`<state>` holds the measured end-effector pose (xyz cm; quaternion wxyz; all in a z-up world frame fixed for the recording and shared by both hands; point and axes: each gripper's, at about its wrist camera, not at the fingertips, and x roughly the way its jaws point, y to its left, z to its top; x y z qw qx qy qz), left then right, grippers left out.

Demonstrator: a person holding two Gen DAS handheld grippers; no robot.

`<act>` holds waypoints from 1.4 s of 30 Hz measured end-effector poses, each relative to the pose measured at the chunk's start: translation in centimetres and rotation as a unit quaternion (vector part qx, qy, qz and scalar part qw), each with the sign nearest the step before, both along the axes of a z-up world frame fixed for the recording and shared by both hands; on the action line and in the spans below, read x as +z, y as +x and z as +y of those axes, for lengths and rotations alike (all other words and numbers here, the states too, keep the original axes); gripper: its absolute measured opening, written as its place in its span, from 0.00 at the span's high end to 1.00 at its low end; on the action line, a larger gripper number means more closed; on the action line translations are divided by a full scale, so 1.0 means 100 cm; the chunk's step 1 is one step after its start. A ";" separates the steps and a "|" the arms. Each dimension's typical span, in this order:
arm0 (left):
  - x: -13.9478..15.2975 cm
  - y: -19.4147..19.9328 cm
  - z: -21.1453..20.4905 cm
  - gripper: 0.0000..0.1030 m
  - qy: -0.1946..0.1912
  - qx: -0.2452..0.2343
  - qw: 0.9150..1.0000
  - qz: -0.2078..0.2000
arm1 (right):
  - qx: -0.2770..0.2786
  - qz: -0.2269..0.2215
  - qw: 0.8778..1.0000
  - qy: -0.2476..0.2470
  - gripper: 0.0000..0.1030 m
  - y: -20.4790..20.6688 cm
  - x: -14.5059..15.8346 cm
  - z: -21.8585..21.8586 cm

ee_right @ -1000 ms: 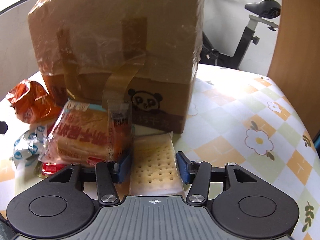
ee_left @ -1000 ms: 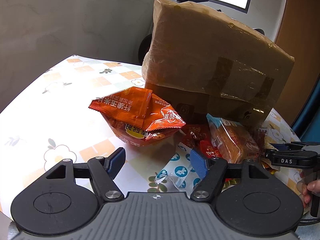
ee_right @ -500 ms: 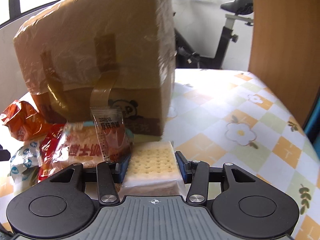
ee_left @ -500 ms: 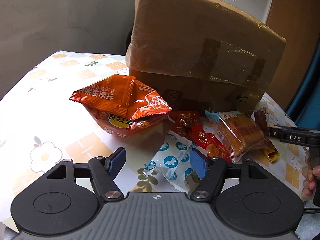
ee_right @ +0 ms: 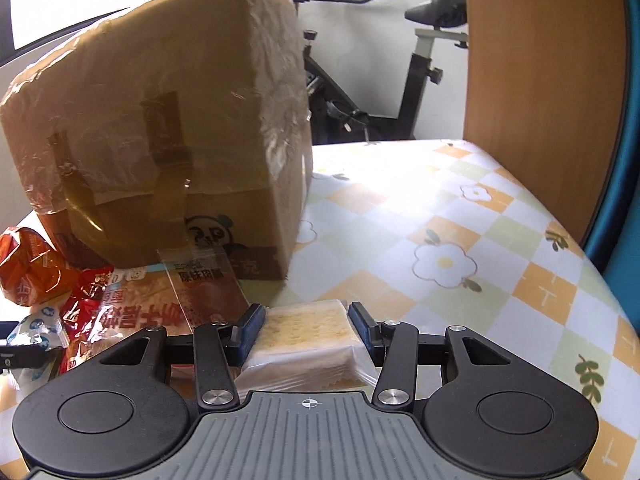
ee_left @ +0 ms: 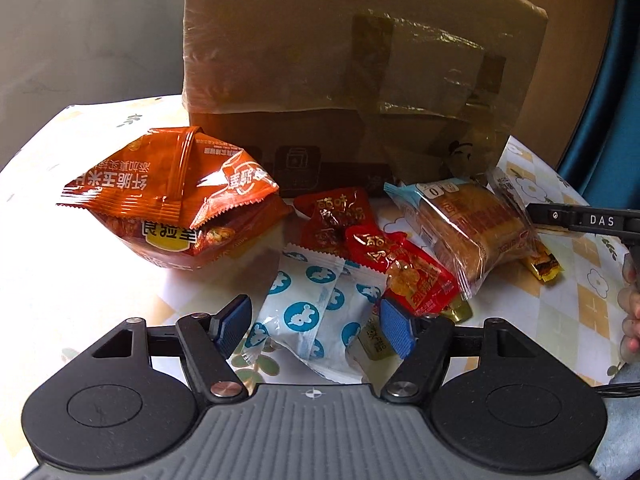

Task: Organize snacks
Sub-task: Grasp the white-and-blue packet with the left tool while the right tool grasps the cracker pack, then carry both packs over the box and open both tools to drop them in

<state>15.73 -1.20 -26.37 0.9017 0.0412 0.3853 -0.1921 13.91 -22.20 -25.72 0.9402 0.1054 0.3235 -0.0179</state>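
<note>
My right gripper (ee_right: 306,322) is shut on a wrapped cracker pack (ee_right: 306,340) and holds it above the table, in front of the taped cardboard box (ee_right: 168,152). My left gripper (ee_left: 314,324) is open over a white pack with blue dots (ee_left: 316,312). Around it lie an orange chip bag (ee_left: 172,200), red snack packets (ee_left: 384,256) and a wrapped bread loaf (ee_left: 468,228). The right gripper's finger (ee_left: 580,220) shows at the right edge of the left wrist view. A clear meat-snack sachet (ee_right: 204,284) lies on the bread.
The table has a flower-check cloth (ee_right: 460,240). The cardboard box (ee_left: 352,76) stands at the back of the snacks. An exercise bike (ee_right: 400,80) and a wooden panel (ee_right: 540,80) stand beyond the table.
My right gripper has lifted the cracker pack off the table. My left gripper has moved forward and right, so the blue-dotted pack now lies between its fingers.
</note>
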 end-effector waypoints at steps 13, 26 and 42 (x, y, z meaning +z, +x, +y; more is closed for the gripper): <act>-0.004 -0.009 0.009 0.50 -0.018 0.027 0.999 -0.007 | 0.013 0.042 0.999 0.009 0.58 0.004 -0.014 0.004; 0.011 -0.029 0.019 0.52 -0.051 0.039 0.998 -0.017 | 0.014 0.052 0.998 0.034 0.58 0.012 -0.013 -0.002; 0.060 -0.050 0.035 0.53 -0.082 0.044 0.993 -0.071 | -0.021 -0.028 0.998 0.055 0.58 -0.014 0.040 -0.028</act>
